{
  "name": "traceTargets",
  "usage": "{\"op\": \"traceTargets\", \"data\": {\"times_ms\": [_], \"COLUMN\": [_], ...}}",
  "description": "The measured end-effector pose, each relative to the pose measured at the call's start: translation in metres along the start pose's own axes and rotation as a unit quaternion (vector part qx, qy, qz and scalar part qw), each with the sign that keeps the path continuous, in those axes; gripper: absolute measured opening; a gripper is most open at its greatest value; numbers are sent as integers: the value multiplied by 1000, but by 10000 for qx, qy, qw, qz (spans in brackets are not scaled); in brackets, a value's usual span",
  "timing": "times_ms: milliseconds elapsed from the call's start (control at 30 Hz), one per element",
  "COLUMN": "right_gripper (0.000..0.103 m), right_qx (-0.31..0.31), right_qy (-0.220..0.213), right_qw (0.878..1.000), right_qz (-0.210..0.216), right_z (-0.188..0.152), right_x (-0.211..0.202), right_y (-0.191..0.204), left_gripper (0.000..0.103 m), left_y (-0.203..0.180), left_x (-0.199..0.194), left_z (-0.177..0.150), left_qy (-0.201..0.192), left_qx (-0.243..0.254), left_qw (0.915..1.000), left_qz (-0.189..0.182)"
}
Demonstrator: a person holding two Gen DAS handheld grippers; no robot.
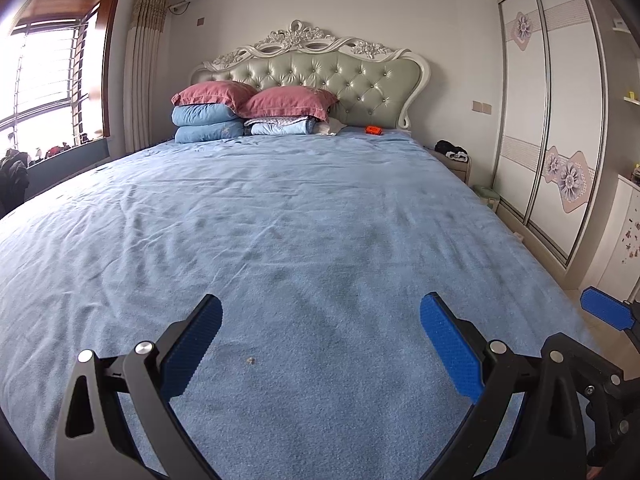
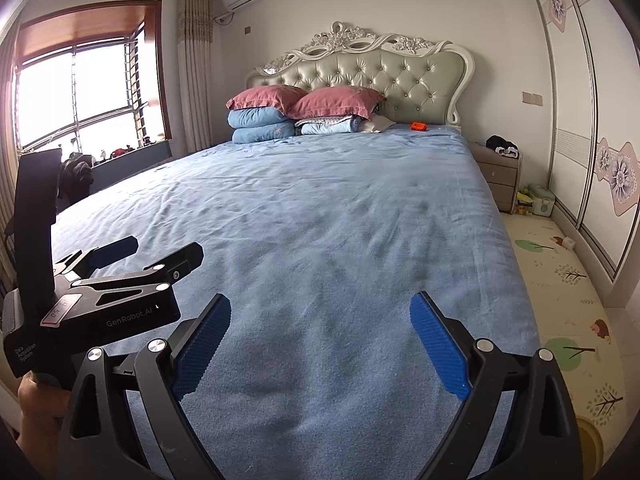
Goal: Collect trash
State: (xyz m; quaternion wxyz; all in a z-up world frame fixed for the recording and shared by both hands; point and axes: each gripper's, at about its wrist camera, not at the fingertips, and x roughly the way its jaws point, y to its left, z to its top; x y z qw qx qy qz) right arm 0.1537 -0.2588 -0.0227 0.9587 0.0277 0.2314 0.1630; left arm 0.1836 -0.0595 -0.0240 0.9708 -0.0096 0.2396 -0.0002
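A wide bed with a blue sheet (image 1: pixel 320 220) fills both views. Far off by the headboard lies a small orange object (image 1: pixel 374 130) (image 2: pixel 418 126). A tiny brownish crumb (image 1: pixel 251 360) rests on the sheet just ahead of my left gripper (image 1: pixel 322 300), which stands open over the foot of the bed with nothing between its blue pads. My right gripper (image 2: pixel 322 299) is open too, also empty, hovering over the sheet (image 2: pixel 320 208). In the right wrist view the left gripper (image 2: pixel 160 248) shows at the left, held by a hand (image 2: pixel 36 404).
Red and blue pillows (image 1: pixel 248 112) and folded bedding are stacked at the headboard (image 1: pixel 340 76). Right of the bed stand a nightstand (image 2: pixel 498 176) with dark cloth, a green box (image 2: pixel 540 200), a patterned floor mat (image 2: pixel 560 300) and a sliding wardrobe (image 1: pixel 552 120). A window (image 2: pixel 80 96) is left.
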Motion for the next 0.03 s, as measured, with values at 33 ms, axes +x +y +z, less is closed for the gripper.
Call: {"op": "traceTargets", "data": {"times_ms": [33], "right_gripper": [88], "right_qx": [-1], "right_qy": [-11], "right_qw": [10000], "right_qz": [-9], "right_z": [-1], "right_x": [0], "right_y": [0], "left_gripper": [99], "left_y": [2], "left_x": [0], "left_z": [-1], "left_qy": [-4], "left_qx": [-36], "left_qw": [10000], "left_qz": [-26]}}
